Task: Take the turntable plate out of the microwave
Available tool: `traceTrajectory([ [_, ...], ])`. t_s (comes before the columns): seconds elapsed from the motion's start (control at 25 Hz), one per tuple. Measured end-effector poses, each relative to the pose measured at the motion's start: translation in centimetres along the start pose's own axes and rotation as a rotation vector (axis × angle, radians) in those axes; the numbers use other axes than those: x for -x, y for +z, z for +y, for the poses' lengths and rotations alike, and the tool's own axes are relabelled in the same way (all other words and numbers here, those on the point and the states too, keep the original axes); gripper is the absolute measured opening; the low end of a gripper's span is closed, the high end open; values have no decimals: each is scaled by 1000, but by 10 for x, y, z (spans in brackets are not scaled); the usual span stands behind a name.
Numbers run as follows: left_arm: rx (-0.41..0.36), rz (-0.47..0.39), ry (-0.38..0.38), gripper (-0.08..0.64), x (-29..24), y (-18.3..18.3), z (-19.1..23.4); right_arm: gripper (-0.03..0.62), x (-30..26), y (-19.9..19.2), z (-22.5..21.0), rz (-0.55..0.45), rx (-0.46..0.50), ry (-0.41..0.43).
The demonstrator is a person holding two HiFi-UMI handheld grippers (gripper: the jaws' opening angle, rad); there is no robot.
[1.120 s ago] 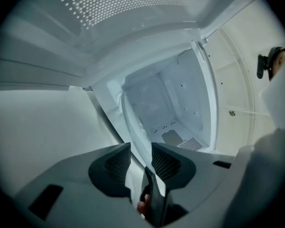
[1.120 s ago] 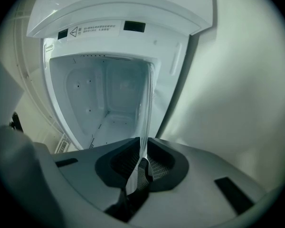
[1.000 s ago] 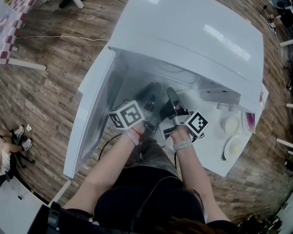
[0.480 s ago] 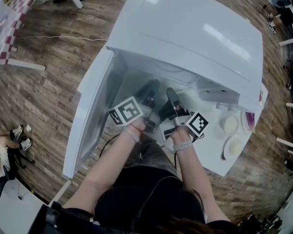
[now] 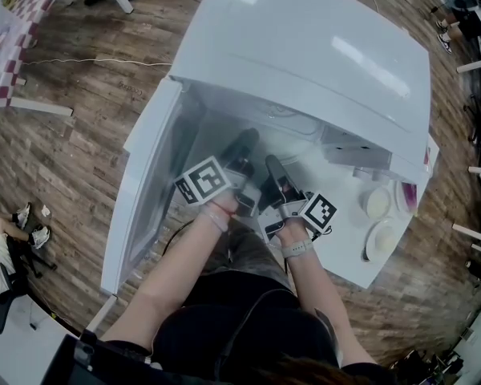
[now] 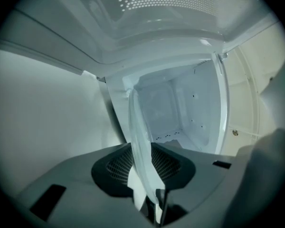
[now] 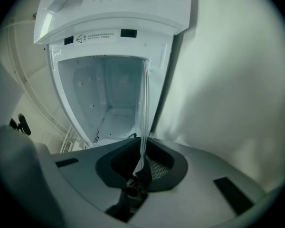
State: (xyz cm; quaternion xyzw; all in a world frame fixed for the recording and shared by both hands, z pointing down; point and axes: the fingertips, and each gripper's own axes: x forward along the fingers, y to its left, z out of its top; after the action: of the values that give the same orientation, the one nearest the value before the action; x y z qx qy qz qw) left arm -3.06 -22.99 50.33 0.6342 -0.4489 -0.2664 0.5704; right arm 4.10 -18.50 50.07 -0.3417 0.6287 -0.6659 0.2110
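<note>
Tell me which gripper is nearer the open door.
Left. The left gripper is on the door side; the right gripper, fingers just closing on the plate, is beyond it, farther from the door.

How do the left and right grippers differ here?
The left gripper sits nearer the open microwave door; the right gripper sits farther from it. The turntable plate crosses the left gripper view as a broad tilted band, the right gripper view as a thin edge-on line. The right gripper's jaws have just been closing on it. Both pinch the plate's rim.
</note>
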Motion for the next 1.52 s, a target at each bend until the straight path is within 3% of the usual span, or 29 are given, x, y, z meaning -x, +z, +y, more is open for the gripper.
traceTrajectory([
  [0.12,15,-4,-1,70,0,0,0,51,2,-5,0,16,4,3],
  [0.44,94,0,-15,51,0,-2,0,58,3,1,-1,58,86,0],
  [0.68,124,4,-24,44,1,-2,0,102,8,38,-9,-50,96,-61],
  [0.96,142,8,-33,43,2,-3,-1,112,1,69,-10,-155,70,-65],
  [1.52,132,7,-49,41,7,-1,2,48,-1,75,-3,-208,11,32],
])
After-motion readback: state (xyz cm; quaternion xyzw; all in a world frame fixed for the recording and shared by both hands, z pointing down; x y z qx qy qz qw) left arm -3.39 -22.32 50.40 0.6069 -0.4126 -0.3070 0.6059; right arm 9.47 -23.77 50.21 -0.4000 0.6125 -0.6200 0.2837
